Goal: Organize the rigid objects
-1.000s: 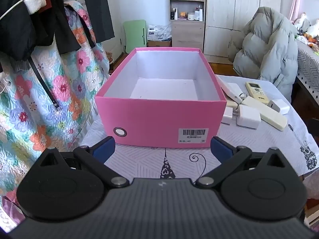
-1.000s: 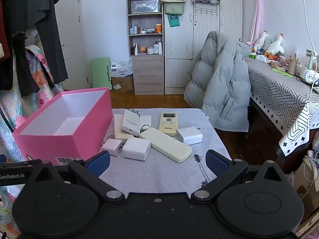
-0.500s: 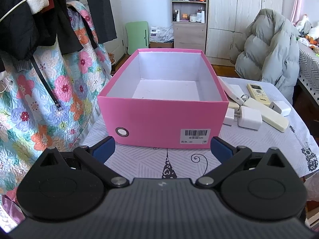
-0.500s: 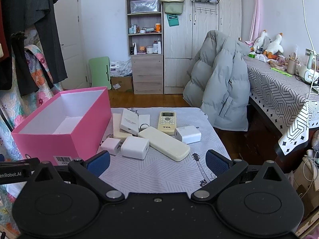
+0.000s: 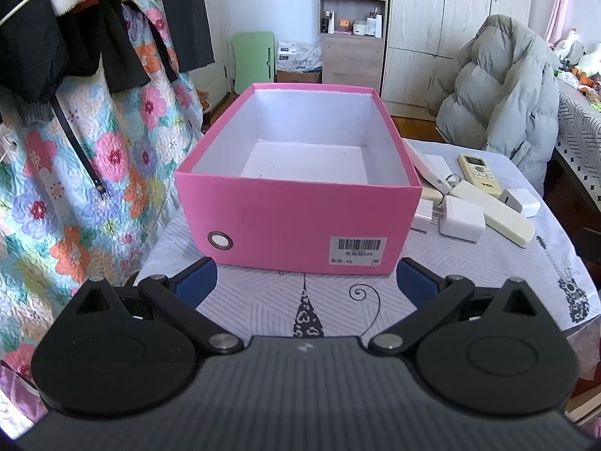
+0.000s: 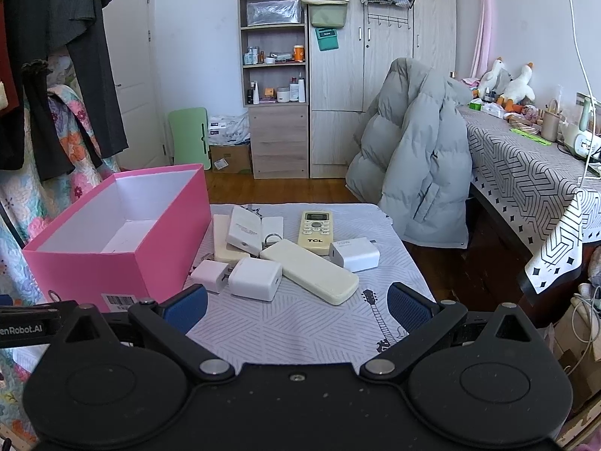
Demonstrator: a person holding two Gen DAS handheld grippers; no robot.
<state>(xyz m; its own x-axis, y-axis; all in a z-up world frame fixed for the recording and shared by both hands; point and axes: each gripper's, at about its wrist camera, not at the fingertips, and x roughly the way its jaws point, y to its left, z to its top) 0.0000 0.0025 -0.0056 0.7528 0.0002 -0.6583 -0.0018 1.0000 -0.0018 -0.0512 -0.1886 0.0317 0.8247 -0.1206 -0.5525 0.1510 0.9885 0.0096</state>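
An empty pink box (image 5: 300, 225) stands on the table's left part; it also shows in the right wrist view (image 6: 112, 267). To its right lie a cream remote (image 6: 308, 270), a yellow TCL remote (image 6: 316, 231), a white charger (image 6: 255, 279), a small pinkish plug (image 6: 207, 275), another white charger (image 6: 355, 253) and a white flat device (image 6: 246, 231). My left gripper (image 5: 305, 282) is open and empty just before the box's front wall. My right gripper (image 6: 296, 306) is open and empty, in front of the chargers.
A patterned cloth (image 6: 300, 323) covers the small table. A grey puffer jacket (image 6: 417, 165) hangs on a chair behind it. A second table (image 6: 526, 173) with clutter stands right. Hanging clothes and a floral quilt (image 5: 75, 150) are close on the left.
The left gripper has drawn back and risen a little, so the box looks smaller and lower. The right view has shifted only slightly. Both grippers stay open.
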